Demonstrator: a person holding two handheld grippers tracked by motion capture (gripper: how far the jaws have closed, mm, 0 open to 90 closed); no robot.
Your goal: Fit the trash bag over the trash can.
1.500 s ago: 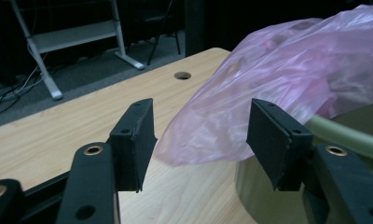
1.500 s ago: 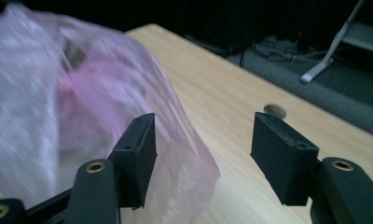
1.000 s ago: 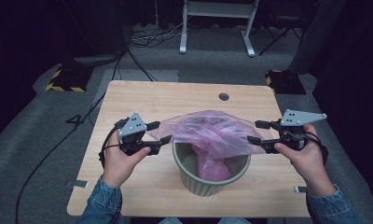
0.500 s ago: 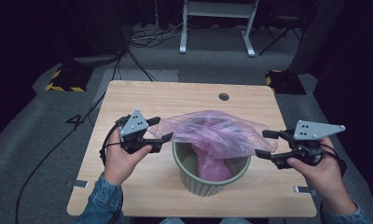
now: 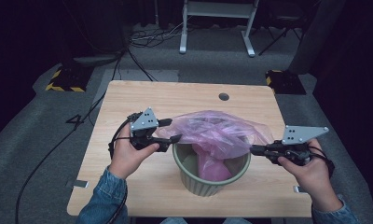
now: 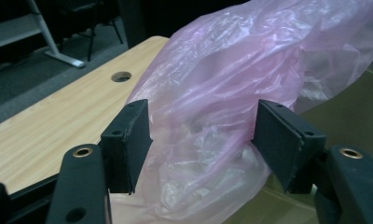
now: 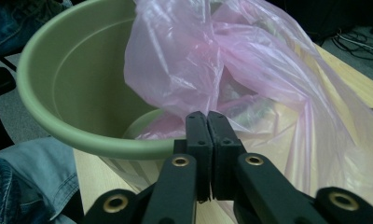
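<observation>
1. The table (image 5: pixel 128 102) takes up the middle of the high view, and the green bin (image 5: pixel 211 179) stands on it just below centre.
2. The pink bag (image 5: pixel 217 133) drapes over the bin's mouth, its long axis running left to right across the frame, part of it hanging down inside.
3. The left gripper (image 5: pixel 171 131), left of centre, has its jaws apart around the bag's left end. In the left gripper view the film bulges between the pads (image 6: pixel 128 140), which do not look to pinch it.
4. The right gripper (image 5: pixel 255 150), right of centre, has just snapped its jaws together at the bin's right rim. In the right gripper view (image 7: pixel 207 133) they meet at the bag's lower edge, but I cannot tell if film is caught.
5. I judge the left end comes next: that edge already sits between the open jaws.
</observation>
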